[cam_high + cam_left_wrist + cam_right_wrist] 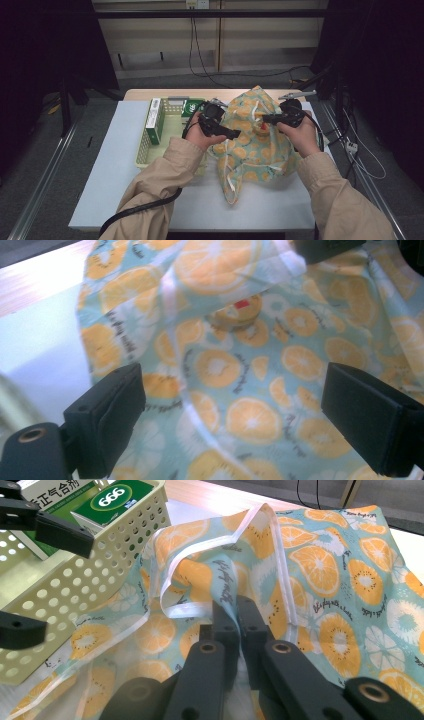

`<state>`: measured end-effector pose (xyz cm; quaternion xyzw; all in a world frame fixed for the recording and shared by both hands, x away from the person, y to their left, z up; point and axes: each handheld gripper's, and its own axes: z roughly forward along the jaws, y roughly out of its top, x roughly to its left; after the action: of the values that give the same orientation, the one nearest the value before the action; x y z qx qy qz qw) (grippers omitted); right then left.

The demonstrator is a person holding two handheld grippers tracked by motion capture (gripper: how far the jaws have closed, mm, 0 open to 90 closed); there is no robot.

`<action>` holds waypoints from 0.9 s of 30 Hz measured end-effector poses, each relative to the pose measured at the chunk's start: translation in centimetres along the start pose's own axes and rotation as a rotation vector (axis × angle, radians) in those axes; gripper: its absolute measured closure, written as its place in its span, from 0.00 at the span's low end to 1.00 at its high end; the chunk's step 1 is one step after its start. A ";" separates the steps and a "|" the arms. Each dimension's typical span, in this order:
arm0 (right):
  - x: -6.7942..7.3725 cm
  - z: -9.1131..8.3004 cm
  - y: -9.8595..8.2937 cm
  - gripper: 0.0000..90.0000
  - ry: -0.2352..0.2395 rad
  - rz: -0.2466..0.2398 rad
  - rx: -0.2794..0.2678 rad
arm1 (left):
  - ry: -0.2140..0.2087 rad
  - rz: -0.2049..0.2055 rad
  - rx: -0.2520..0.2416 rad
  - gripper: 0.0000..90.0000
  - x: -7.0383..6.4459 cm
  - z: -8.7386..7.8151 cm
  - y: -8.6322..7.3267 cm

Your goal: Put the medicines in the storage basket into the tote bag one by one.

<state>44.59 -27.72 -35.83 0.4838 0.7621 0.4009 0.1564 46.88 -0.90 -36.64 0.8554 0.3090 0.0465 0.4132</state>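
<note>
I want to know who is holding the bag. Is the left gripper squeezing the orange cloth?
No, the left gripper is wide open, with the orange-print bag lying loose between it.

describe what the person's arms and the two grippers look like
Both forearms wear loose beige sleeves. Each hand holds a black handheld gripper: the left gripper has two blocky matte-black rectangular jaws with round rivet holes, and a thick black cable trails under the left arm. The right gripper has matching black jaws.
</note>
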 end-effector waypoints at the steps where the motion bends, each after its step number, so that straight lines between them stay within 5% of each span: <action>1: 0.0 0.0 0.0 1.00 0.001 0.000 0.000 | 0.006 -0.001 -0.003 0.11 0.2 -0.3 -0.1; 15: 0.1 -0.3 0.0 1.00 0.012 -0.008 -0.005 | 0.135 -0.001 -0.022 0.11 4.6 -3.9 -0.5; 27: 0.3 -0.6 0.0 1.00 0.022 -0.016 -0.013 | 0.213 -0.036 -0.025 0.11 8.1 -4.1 -1.2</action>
<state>44.08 -27.75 -35.36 0.4723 0.7649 0.4099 0.1543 51.44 7.01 -36.28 0.8346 0.3658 0.1336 0.3895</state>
